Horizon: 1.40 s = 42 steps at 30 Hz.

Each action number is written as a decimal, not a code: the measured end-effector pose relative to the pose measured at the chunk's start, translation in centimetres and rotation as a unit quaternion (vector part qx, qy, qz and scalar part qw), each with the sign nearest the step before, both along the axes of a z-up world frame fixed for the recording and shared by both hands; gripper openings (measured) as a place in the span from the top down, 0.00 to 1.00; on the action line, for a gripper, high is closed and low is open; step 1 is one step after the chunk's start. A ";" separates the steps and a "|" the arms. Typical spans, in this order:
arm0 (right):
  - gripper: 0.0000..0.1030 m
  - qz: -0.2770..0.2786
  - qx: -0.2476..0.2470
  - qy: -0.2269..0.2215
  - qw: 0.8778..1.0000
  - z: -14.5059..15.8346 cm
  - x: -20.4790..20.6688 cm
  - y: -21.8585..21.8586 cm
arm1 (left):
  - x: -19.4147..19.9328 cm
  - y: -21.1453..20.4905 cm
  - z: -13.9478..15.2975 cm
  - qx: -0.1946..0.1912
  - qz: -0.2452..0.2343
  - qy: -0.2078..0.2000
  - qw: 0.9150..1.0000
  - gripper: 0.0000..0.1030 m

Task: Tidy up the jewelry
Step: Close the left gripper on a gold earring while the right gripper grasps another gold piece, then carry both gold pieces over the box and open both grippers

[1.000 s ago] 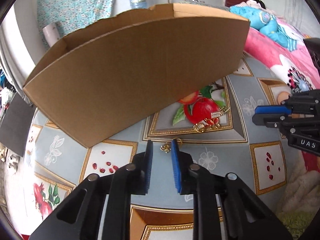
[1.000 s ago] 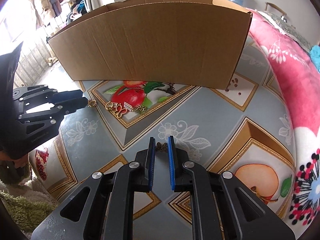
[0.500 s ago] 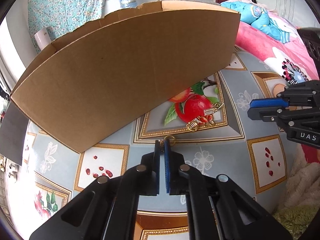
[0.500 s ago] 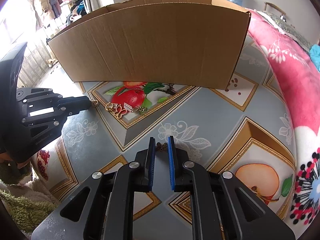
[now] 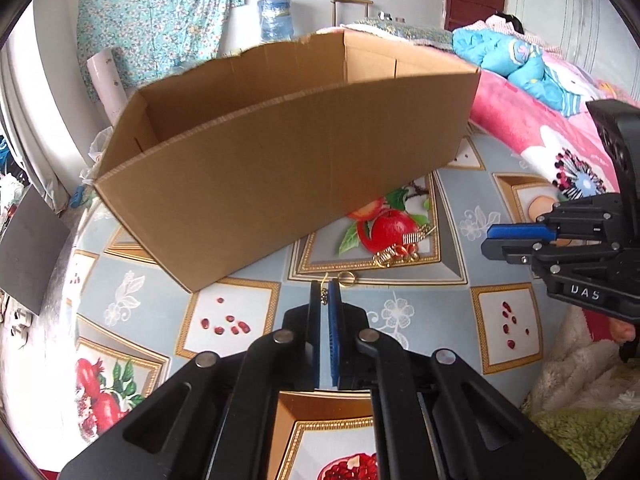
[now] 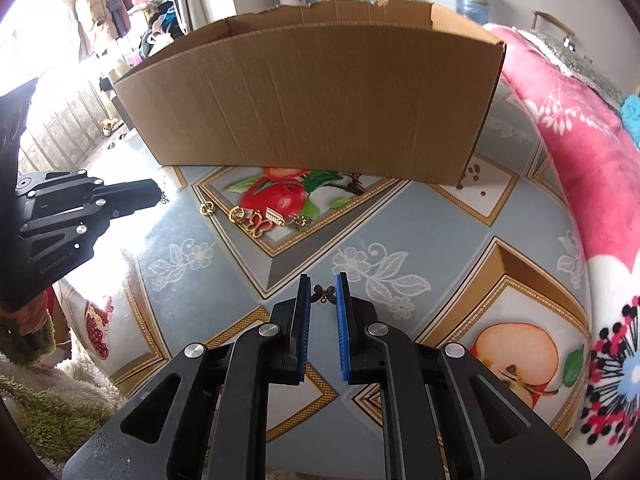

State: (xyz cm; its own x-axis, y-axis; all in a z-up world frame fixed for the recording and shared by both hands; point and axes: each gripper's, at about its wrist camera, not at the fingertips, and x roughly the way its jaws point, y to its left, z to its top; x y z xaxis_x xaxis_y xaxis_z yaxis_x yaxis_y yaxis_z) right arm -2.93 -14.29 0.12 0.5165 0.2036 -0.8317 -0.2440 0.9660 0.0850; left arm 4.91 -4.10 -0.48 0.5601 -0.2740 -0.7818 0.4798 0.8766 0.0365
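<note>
My left gripper [image 5: 325, 290] is shut on a small dark charm [image 5: 324, 298] and holds it just above the patterned tablecloth [image 5: 420, 320]. In the right wrist view that gripper [image 6: 158, 194] comes in from the left with the charm dangling at its tip. A gold ring [image 5: 346, 278] lies on the cloth just beyond it. More gold jewelry [image 5: 396, 254] is piled on the printed apple. My right gripper [image 6: 323, 284] is closed on a bronze butterfly charm [image 6: 324, 294] low over the cloth. The open cardboard box [image 5: 280, 168] stands behind.
A pink floral blanket [image 6: 580, 128] covers the bed to the right of the table. Shaggy green and cream fabric [image 6: 44, 408] lies at the near left edge. Beyond the box stand a water bottle [image 5: 276, 20] and a pale roll [image 5: 106, 76].
My left jaws closed on the small charm and lifted it off the cloth, so the box's inside now shows. The right gripper and butterfly charm have stayed put.
</note>
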 end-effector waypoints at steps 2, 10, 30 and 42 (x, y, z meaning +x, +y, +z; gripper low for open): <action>0.90 0.000 0.001 -0.006 1.000 0.3 -0.3 0.0 | -0.3 0.4 0.8 -0.010 0.003 -0.006 1.000 0.97; 0.90 0.013 0.011 -0.061 0.998 4.4 -1.2 0.2 | -1.0 1.9 5.7 -0.060 0.005 -0.050 0.997 0.97; 0.90 0.084 0.166 0.020 0.982 7.7 16.2 0.8 | 12.8 2.4 6.3 -0.120 0.027 0.042 0.991 0.97; 0.87 0.046 0.170 0.000 0.984 7.7 15.9 -1.8 | 13.9 3.5 5.7 -0.118 0.057 0.041 0.991 0.96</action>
State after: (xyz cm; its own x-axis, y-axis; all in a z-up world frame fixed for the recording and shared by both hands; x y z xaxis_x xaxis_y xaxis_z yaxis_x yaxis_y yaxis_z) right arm 12.97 -16.08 7.81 0.4820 0.5169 -0.7075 -0.3293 0.8551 0.4005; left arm 18.77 -0.58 5.18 0.5355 -0.3926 -0.7477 0.3705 0.9049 -0.2097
